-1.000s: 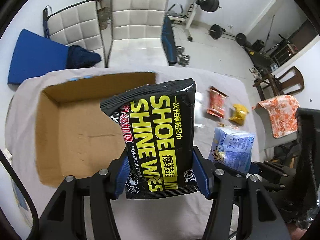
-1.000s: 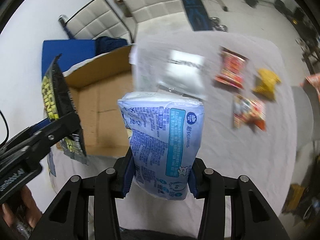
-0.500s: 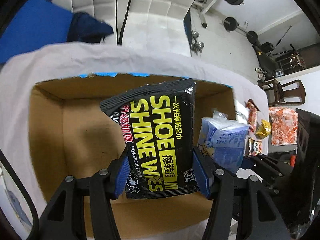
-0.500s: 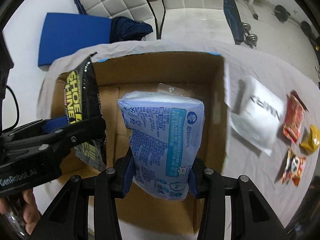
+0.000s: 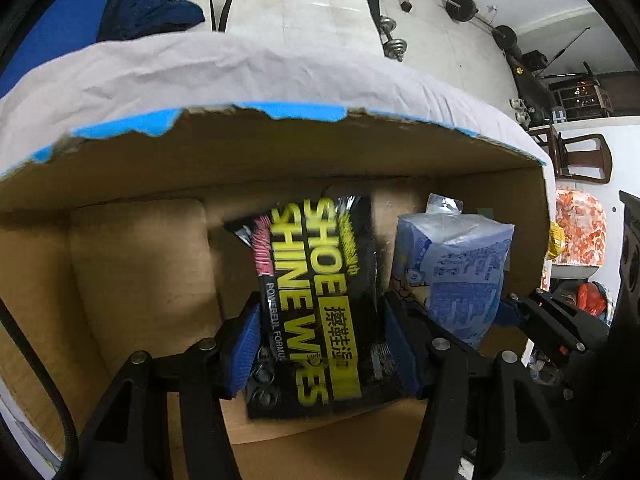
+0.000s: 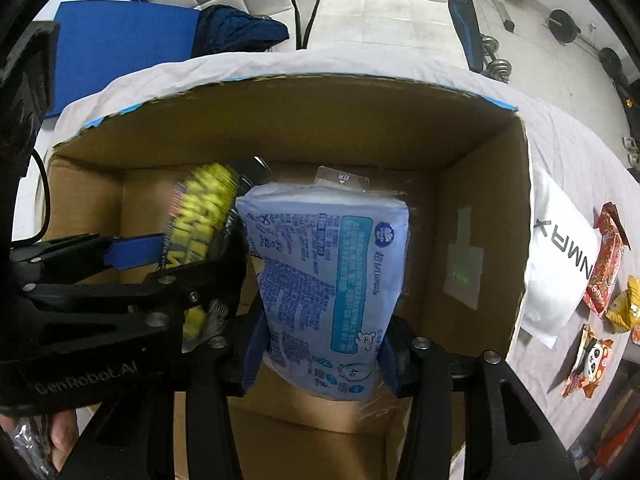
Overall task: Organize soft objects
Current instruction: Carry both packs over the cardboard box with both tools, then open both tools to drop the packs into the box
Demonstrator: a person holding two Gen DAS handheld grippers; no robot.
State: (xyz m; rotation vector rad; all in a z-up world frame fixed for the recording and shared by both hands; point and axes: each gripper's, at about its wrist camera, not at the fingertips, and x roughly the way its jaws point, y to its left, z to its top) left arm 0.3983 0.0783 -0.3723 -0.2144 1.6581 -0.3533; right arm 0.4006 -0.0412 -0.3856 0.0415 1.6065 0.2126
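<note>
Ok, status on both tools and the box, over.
Left tool shut on shoe wipes pack, right tool shut on blue tissue pack. Both packs down inside cardboard box, side by side, not released. Nothing blocking.

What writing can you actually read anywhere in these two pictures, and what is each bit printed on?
"SHOE SHINE WIPES" and "POWERFUL FORMULA": black wipes pack, held in the left gripper; its Chinese label is too blurred to quote.
"GenRobot.AI": body of the left gripper, in the right wrist view.
"NMRX", partly hidden: white bag beside the cardboard box.
Blue tissue pack, held in the right gripper: print too small to read.
Snack packets: unreadable.
</note>
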